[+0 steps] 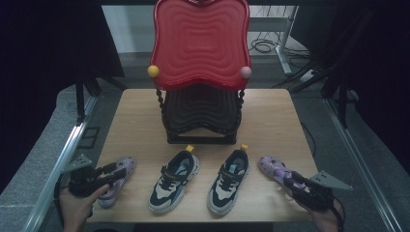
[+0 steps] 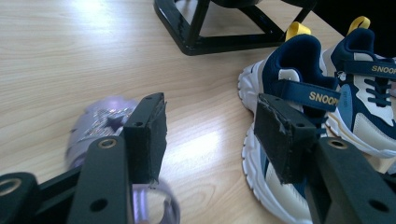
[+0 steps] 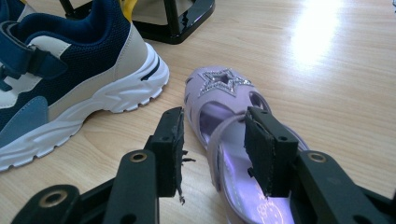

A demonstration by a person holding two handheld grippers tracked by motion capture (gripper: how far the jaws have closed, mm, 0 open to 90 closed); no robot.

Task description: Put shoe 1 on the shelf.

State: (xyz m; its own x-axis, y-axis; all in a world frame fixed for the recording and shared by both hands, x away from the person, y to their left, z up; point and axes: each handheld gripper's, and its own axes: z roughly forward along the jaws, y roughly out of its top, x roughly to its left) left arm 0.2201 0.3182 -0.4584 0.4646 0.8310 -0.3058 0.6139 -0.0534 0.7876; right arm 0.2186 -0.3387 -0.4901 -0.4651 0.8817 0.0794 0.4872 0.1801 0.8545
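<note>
Two purple sandals (image 1: 117, 180) (image 1: 273, 168) lie at lower left and right; the right gripper (image 3: 212, 149), half-open, straddles one strap unpressed, while the left gripper (image 2: 210, 140) gapes empty; next, likely retreat

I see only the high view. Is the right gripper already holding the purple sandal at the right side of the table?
Observer: No. The right gripper view shows the right gripper open, its fingers on either side of the heel strap of the right purple sandal, with a gap next to one finger.
Operator: And the left gripper?
Observer: The left gripper is open too. Bare table shows between its fingers, and the left purple sandal lies partly hidden behind one finger.
</note>
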